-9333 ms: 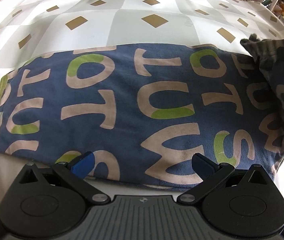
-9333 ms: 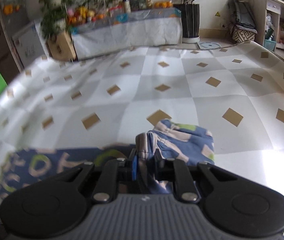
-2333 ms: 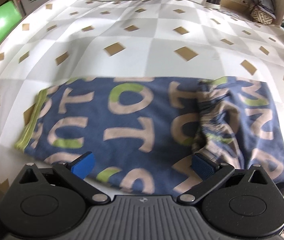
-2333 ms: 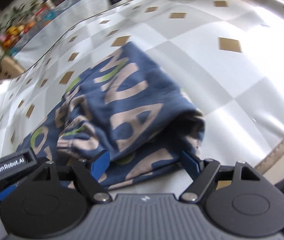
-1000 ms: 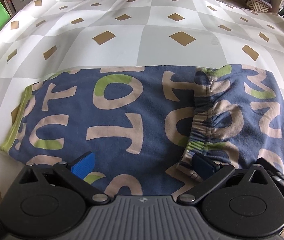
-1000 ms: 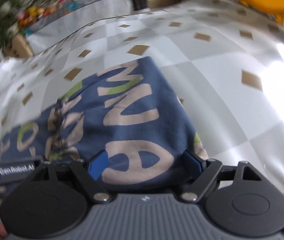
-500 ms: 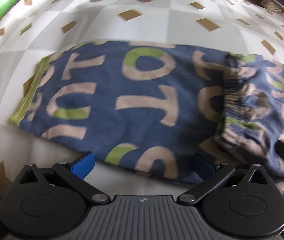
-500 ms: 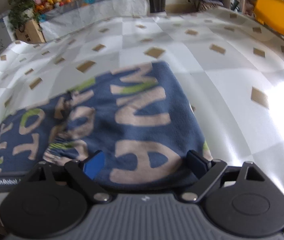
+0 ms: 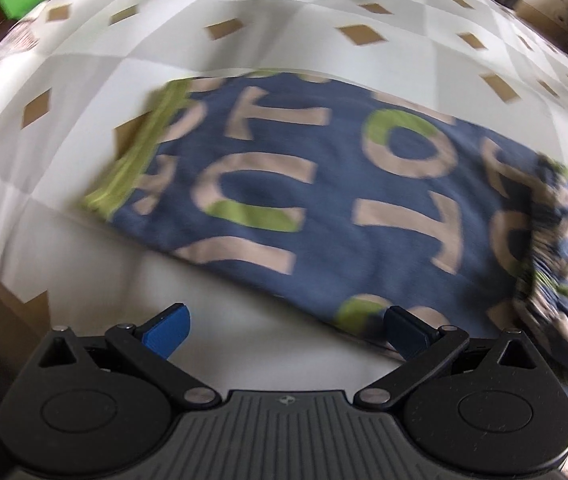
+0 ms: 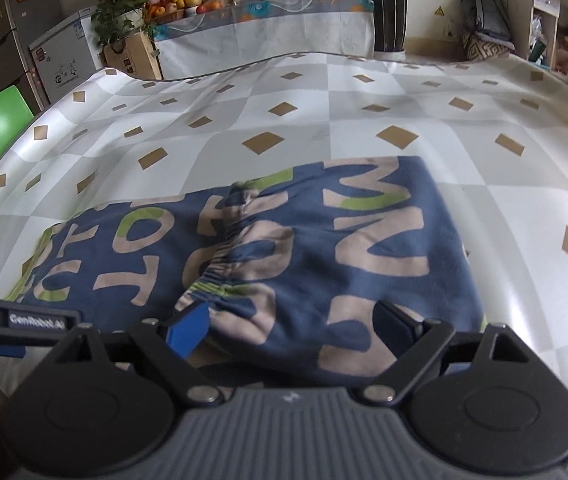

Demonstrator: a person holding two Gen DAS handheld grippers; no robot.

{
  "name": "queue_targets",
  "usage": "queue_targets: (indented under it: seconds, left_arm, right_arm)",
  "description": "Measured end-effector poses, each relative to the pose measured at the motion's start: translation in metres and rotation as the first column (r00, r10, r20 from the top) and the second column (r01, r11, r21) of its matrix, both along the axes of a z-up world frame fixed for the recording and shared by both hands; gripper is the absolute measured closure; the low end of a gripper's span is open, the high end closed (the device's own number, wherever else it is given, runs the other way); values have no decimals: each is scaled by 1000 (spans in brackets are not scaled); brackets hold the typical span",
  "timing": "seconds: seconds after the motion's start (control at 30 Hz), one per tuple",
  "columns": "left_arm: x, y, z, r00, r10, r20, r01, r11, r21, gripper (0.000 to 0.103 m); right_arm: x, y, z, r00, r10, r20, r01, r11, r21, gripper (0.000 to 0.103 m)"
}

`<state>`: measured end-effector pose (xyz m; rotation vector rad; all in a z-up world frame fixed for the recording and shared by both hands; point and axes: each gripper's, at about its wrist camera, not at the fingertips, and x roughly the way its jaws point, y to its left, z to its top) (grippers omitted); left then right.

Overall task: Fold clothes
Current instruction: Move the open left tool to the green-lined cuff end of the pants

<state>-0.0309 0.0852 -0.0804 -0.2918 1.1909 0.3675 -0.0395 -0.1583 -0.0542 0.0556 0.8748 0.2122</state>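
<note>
While both grippers — left gripper [image 9: 286, 330] and right gripper [image 10: 290, 326] — hang with jaws spread and nothing pinched, the blue letter pants [image 10: 284, 248] lie half-folded on the tabletop [image 10: 364, 120], mid-frame. Grab the green-edged end at the left — pull it over evenly.

Pants [image 10: 244, 248] flat on the desk [image 10: 364, 92], near its front edge. One end folded back on top, at the right. Right tongs [image 10: 292, 330] over that end. Left tongs [image 9: 284, 334] before the front edge, further left. Plants [image 10: 124, 4] far behind.
</note>
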Motion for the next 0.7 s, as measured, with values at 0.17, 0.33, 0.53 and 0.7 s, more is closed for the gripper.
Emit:
queue_targets:
  seconds: [0.17, 0.33, 0.53, 0.7]
  left_arm:
    - [-5, 41, 0, 987, 163, 2, -162, 982, -93, 0]
    - [-6, 78, 3, 959, 283, 7, -279, 950, -139, 0]
    - [-18, 116, -9, 915, 404, -18, -394, 882, -260, 0]
    - [-23, 130, -15, 875, 484, -8, -457, 821, -343, 0]
  right_arm:
    - [-1, 0, -4, 999, -13, -30, 13, 1000, 9, 14]
    - [-2, 0, -3, 999, -23, -30, 23, 1000, 8, 14]
    - [-3, 5, -3, 999, -16, -38, 16, 1000, 11, 14]
    - [-5, 10, -1, 1000, 8, -25, -8, 1000, -9, 14]
